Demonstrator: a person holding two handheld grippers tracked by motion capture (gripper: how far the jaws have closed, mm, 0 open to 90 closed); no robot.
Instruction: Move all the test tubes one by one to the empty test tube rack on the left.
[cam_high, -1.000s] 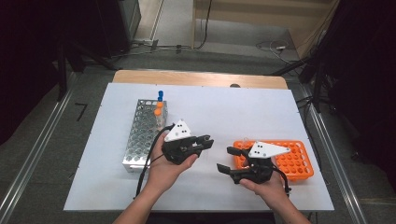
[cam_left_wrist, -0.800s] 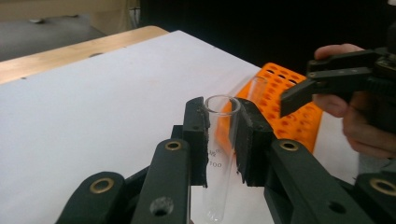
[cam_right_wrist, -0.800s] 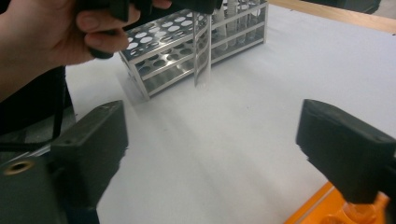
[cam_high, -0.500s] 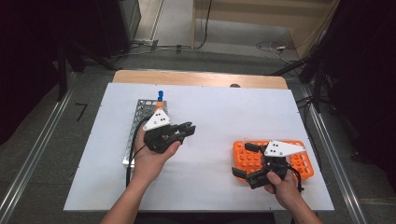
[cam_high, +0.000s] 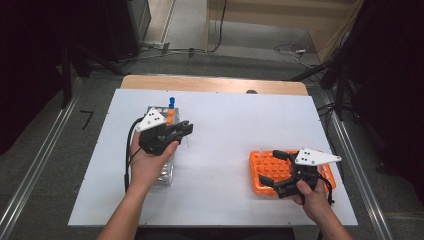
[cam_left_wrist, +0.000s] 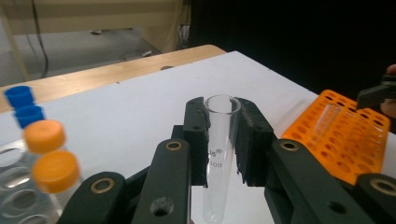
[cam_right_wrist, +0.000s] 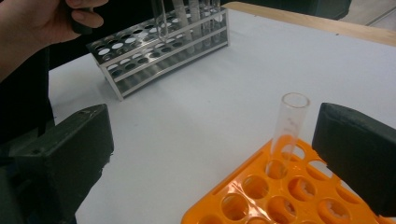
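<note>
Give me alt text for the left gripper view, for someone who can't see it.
The left gripper, with two black jaws, clamps an empty clear glass test tube upright above a white table. Orange-capped tubes and blue-capped tubes stand at left in a metal rack; an orange rack lies at right.

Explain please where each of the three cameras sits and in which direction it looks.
High view: above the table's near side, looking forward and down; both forearms, left gripper, right gripper.
Left gripper view: rides the left gripper, looking along jaws clamped on a glass tube.
Right gripper view: rides the right gripper, looking between open jaws at a tube standing in the orange rack.
Shared: the orange rack and the metal rack.
</note>
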